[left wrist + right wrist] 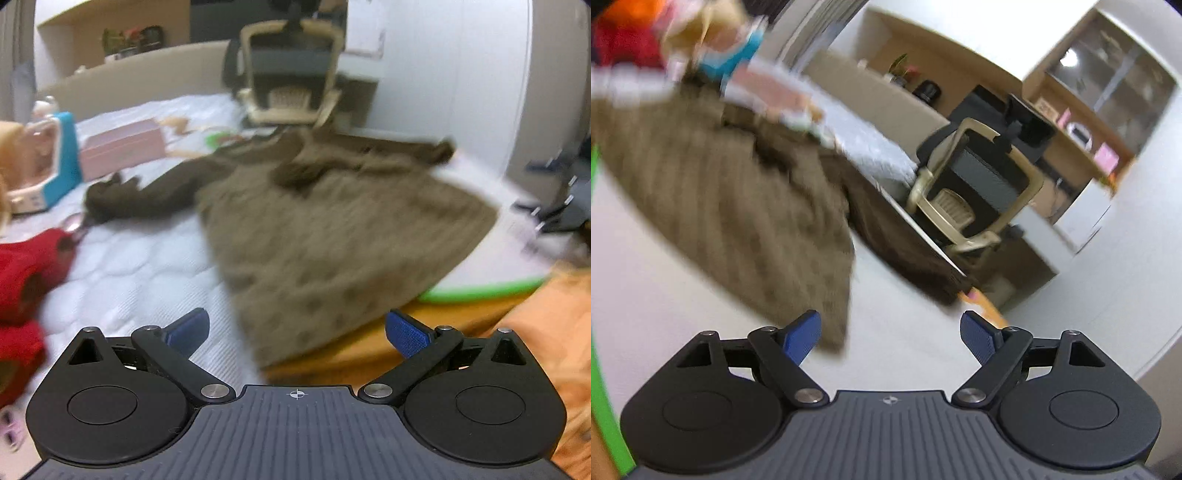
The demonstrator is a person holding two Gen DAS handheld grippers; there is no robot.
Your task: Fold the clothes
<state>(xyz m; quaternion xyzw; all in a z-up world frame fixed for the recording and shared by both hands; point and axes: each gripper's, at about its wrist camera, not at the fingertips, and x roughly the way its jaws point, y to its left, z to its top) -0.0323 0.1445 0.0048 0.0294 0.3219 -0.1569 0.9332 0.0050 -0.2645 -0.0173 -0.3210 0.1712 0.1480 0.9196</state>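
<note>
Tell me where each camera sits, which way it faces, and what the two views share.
Left wrist: on the left gripper, facing across the bed at the brown sweater; own open blue fingers show.
Right wrist: on the right gripper, tilted, facing the sweater's hem and the chair; own open fingers show.
Shared: sweater, chair, bed.

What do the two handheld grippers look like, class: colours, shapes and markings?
Both look alike: the left gripper and right gripper each have blue ribbed finger pads on black link arms with silver pivot pins, rounded black housings, a ribbed grey body and a small white crosshair mark.
</note>
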